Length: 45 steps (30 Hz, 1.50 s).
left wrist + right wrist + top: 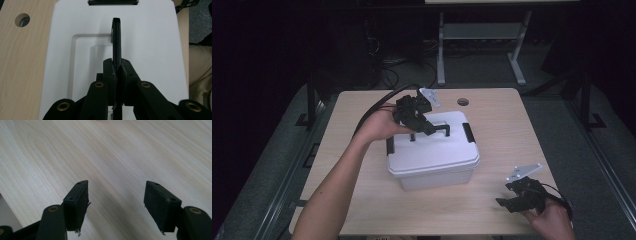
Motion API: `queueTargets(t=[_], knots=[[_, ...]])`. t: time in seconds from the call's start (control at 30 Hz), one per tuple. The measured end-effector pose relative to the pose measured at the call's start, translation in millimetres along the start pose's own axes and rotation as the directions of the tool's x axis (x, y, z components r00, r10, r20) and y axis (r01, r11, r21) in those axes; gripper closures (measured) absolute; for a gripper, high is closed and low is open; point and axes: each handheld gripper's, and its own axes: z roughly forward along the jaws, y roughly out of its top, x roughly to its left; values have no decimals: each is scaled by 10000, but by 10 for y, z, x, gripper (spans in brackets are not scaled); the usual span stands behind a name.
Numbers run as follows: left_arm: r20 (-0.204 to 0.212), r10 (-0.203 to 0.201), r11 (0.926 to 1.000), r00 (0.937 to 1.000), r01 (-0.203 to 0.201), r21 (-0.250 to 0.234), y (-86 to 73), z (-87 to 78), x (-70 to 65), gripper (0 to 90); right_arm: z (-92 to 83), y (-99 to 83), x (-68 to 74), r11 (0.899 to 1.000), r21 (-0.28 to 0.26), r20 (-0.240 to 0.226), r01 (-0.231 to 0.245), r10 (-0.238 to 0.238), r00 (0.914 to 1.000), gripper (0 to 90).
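Note:
A white lidded storage box (432,155) stands in the middle of the wooden table (512,130). A black carry handle (439,129) stands raised on its lid. My left gripper (424,127) reaches over the lid from the back left and is shut on that handle. In the left gripper view the handle (116,37) runs straight out from between the closed pads of the left gripper (117,67), above the white lid (150,50). My right gripper (507,202) rests near the table's front right corner. Its jaws stand open over bare wood in the right gripper view (116,197), with nothing between them.
Black latches sit on the box's right end (468,132) and left end (390,145). A round cable hole (463,102) lies in the table behind the box. Beyond the table stand a metal desk frame (479,45) and loose cables on the floor.

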Motion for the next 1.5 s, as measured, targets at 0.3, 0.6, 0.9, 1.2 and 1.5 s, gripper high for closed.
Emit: queueTargets(t=[0.3,0.6,0.9,1.2,1.5], knots=[[-4,57,9999,10000,-57,115,29,54,-2,842,0,3,0,10000,-5,-21,42,-42,10000,357],[61,70,9997,10000,-72,240,39,120,37,841,11,3,-10,10000,28,-88,-10,11,10000,358],[154,102,9997,9998,-105,235,58,165,32,841,13,4,-8,10000,25,-113,-25,25,9999,356],[73,42,9991,10000,-45,428,52,221,66,840,27,4,-2,10000,57,-170,-44,45,9998,355],[172,-116,9990,9998,109,437,-6,247,82,836,29,-2,-5,10000,71,-137,-3,4,9999,354]])
